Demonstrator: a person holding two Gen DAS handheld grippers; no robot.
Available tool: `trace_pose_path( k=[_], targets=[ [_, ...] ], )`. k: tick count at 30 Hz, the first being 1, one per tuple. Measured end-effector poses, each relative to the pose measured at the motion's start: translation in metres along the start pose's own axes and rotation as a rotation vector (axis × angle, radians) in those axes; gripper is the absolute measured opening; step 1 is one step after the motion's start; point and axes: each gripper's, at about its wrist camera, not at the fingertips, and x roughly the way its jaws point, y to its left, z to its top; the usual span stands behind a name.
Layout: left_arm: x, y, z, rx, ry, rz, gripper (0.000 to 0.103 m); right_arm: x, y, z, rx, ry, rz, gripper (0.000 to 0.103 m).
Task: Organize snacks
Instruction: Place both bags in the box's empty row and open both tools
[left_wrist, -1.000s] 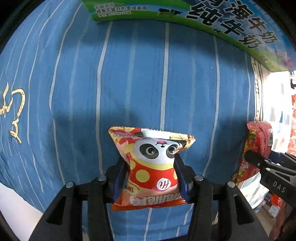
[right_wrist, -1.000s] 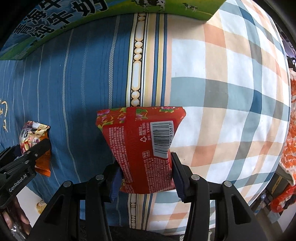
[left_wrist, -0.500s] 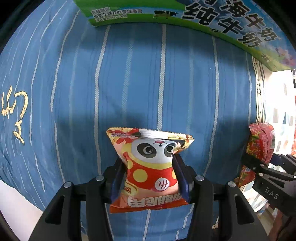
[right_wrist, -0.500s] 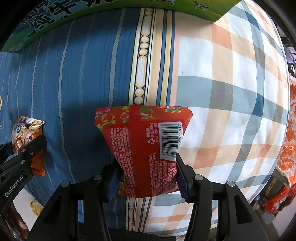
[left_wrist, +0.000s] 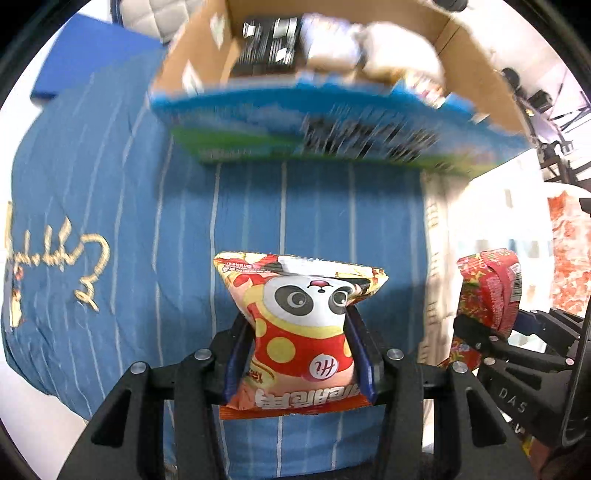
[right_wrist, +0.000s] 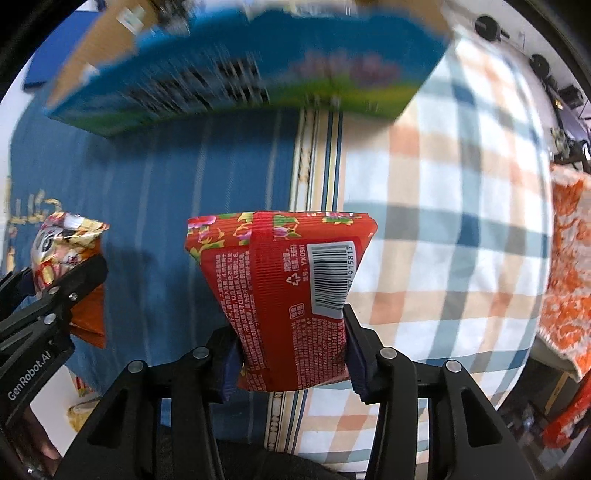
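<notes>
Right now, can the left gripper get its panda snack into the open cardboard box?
Probably yes: the left gripper holds the panda snack, the cardboard box is open-topped, with only striped cloth between.

I have pulled both my grippers back and up from the far side, so the milk carton box (left_wrist: 332, 144) that only showed its printed face along the top edge now drops lower in both views, blurred, and its open cardboard inside (left_wrist: 332, 40) with the things in it has come into sight, along with the room beyond the blue cloth (left_wrist: 110, 206)
</notes>
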Motion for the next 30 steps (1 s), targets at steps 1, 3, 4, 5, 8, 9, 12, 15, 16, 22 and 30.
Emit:
trace_pose_path(
  k=[1, 3, 4, 5, 8, 9, 12, 15, 16, 22, 30],
  targets=[
    [-0.013, -0.003, 0.001, 0.006, -0.025, -0.006, 0.046, -0.013, 0.001, 0.000, -0.003, -0.026, 0.008, 0.049],
    [-0.032, -0.006, 0.004, 0.010, -0.061, -0.015, 0.046, -0.033, 0.001, -0.001, -0.003, -0.060, 0.022, 0.049],
    [-0.046, -0.008, 0.005, 0.016, -0.089, -0.018, 0.046, -0.047, 0.002, 0.000, -0.005, -0.086, 0.032, 0.049],
    [-0.055, -0.008, 0.006, 0.018, -0.107, -0.018, 0.046, -0.056, 0.002, -0.002, -0.007, -0.104, 0.037, 0.049],
    [-0.085, -0.008, 0.008, 0.022, -0.174, -0.024, 0.046, -0.082, -0.001, -0.002, -0.016, -0.156, 0.040, 0.049],
    [-0.091, -0.007, 0.013, 0.020, -0.188, -0.028, 0.046, -0.092, -0.001, -0.001, -0.018, -0.172, 0.042, 0.049],
    [-0.115, -0.007, 0.020, 0.019, -0.237, -0.038, 0.046, -0.113, -0.004, 0.000, -0.022, -0.208, 0.040, 0.049],
    [-0.128, -0.006, 0.025, 0.015, -0.269, -0.048, 0.046, -0.135, -0.009, -0.011, -0.024, -0.242, 0.039, 0.049],
    [-0.132, -0.006, 0.026, 0.011, -0.293, -0.031, 0.046, -0.141, -0.010, -0.011, -0.025, -0.252, 0.036, 0.049],
    [-0.153, -0.007, 0.034, 0.021, -0.341, -0.032, 0.046, -0.157, -0.021, -0.002, -0.005, -0.296, 0.056, 0.049],
    [-0.156, 0.000, 0.063, 0.010, -0.343, -0.040, 0.046, -0.170, -0.017, 0.022, 0.007, -0.321, 0.107, 0.049]
  ],
)
